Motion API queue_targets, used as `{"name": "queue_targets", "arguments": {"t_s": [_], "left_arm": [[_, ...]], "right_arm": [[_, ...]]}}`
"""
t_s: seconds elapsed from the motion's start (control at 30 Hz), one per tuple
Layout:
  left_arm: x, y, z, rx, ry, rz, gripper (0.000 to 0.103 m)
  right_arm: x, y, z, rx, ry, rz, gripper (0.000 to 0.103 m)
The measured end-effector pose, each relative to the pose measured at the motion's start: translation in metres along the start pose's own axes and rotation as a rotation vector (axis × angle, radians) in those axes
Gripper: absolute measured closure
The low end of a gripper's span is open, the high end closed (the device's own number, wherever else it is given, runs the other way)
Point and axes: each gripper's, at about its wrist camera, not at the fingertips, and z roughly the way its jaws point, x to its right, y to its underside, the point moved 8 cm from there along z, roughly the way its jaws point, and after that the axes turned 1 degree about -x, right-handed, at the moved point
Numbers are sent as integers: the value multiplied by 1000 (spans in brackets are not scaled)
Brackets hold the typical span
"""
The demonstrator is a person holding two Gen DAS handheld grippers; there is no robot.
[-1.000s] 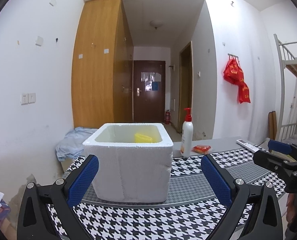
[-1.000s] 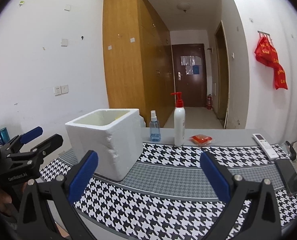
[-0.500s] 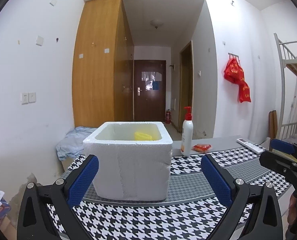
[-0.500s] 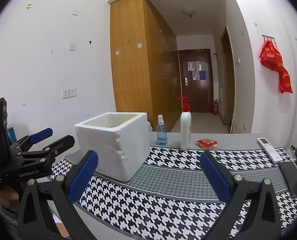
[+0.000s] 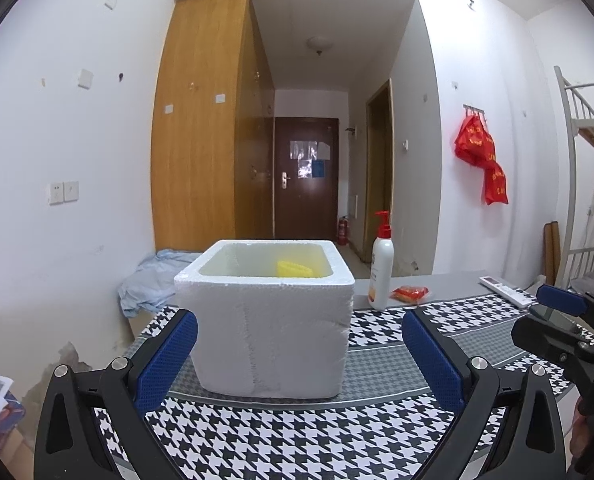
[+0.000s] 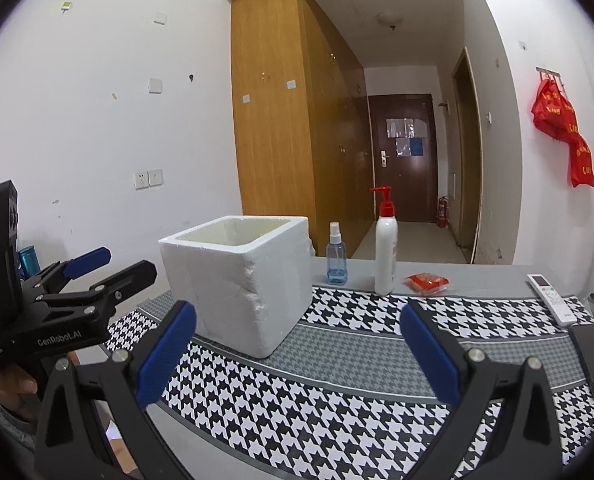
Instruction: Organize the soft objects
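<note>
Two tools hang over the near edge of the worktop (image 6: 361, 356), the left tool (image 5: 299, 354) and the right tool (image 6: 297, 346) both with blue pads wide apart and holding nothing. Straight ahead of the left one stands a white foam box (image 5: 269, 320), open-topped, its walls rough and chipped. Inside, a yellow soft thing (image 5: 294, 269) shows only its ridged top above the rim; its shape is hard to make out. Farther back a small red packet (image 6: 426, 282) lies beside a white pump bottle (image 6: 385, 258).
</note>
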Motion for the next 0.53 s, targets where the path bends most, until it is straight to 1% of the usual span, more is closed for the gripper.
{"name": "queue_targets", "arguments": {"t_s": [0.53], "left_arm": [[4, 1, -1, 0, 4, 15, 1]], "right_arm": [[2, 2, 2, -10, 9, 4, 0]]}}
